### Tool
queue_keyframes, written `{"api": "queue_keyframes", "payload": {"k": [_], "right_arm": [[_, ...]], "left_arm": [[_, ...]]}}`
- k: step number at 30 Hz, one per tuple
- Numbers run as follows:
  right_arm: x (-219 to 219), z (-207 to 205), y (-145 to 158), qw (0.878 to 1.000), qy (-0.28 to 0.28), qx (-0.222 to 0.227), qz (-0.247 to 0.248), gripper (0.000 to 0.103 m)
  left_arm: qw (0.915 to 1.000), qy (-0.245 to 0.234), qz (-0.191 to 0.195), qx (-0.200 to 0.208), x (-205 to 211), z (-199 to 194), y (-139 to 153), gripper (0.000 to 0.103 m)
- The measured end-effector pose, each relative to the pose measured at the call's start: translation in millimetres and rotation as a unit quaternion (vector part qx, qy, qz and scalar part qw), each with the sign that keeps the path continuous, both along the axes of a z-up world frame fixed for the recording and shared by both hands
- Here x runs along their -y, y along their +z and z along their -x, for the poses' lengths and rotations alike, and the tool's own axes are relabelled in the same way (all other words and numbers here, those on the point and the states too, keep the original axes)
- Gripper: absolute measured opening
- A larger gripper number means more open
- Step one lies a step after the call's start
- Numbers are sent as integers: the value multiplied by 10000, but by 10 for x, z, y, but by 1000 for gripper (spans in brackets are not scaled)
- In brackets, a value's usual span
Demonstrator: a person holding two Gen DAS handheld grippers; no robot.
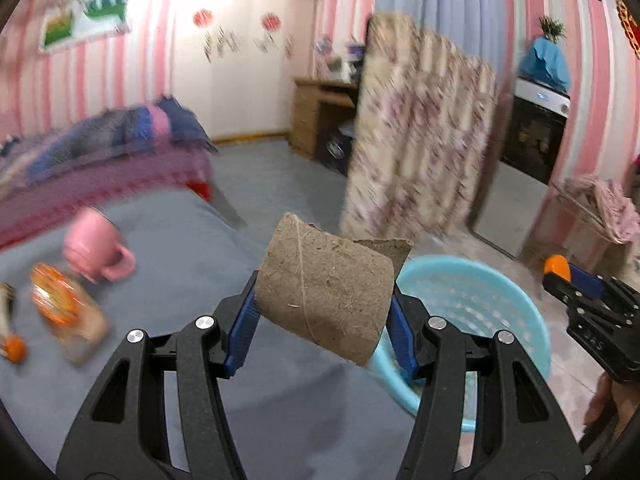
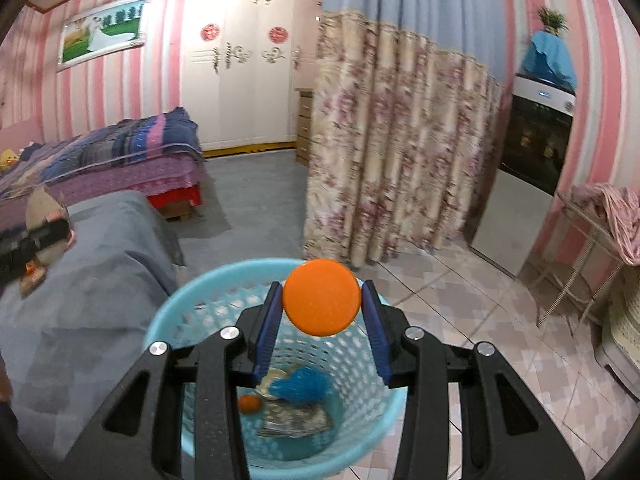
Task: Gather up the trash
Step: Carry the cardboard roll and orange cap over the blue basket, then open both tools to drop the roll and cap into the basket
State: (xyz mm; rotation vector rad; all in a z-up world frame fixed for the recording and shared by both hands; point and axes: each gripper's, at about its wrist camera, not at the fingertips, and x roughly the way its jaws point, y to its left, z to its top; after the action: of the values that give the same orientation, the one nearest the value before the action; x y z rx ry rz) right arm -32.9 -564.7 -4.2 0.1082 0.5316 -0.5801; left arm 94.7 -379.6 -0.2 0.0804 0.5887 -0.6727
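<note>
My left gripper (image 1: 323, 300) is shut on a brown cardboard tube (image 1: 324, 290), held above the grey-covered surface (image 1: 180, 248), just left of the light-blue mesh basket (image 1: 492, 296). My right gripper (image 2: 321, 304) is shut on an orange round cap (image 2: 321, 297), held directly over the same basket (image 2: 168, 320). The basket holds a blue wad (image 2: 302, 386), a small orange piece (image 2: 250, 404) and a printed wrapper (image 2: 296, 420). The right gripper shows at the right edge of the left wrist view (image 1: 560, 276); the left gripper with the tube shows at the left edge of the right wrist view (image 2: 42, 232).
On the grey surface lie a pink mug (image 1: 98, 250) on its side, an orange-labelled jar (image 1: 68, 312) and a bottle with an orange cap (image 1: 10, 332). A floral curtain (image 2: 392, 152) hangs behind the basket. A bed (image 2: 100, 152) stands at left, a metal rack (image 2: 592, 240) at right on the tiled floor.
</note>
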Motion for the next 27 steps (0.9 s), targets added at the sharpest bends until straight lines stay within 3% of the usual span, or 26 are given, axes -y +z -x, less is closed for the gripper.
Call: {"api": "queue_keyframes", "payload": {"k": [3, 16, 19, 23, 27], "right_arm": [[122, 90, -147, 9997, -149, 27, -166, 40], [443, 189, -635, 9980, -321, -42, -547, 40], [475, 223, -676, 9977, -360, -43, -571, 40], [496, 212, -689, 9975, -378, 0, -599, 40], [467, 169, -711, 9979, -327, -5, -568, 40]], "left_arm": [[9993, -276, 105, -210, 165, 24, -147, 56], [9960, -764, -472, 27, 919, 183, -557, 57], [9953, -744, -609, 140, 993, 188, -608, 64], [9967, -661, -463, 43, 955, 106, -596, 83], [9977, -544, -390, 112, 857, 69, -547, 87]]}}
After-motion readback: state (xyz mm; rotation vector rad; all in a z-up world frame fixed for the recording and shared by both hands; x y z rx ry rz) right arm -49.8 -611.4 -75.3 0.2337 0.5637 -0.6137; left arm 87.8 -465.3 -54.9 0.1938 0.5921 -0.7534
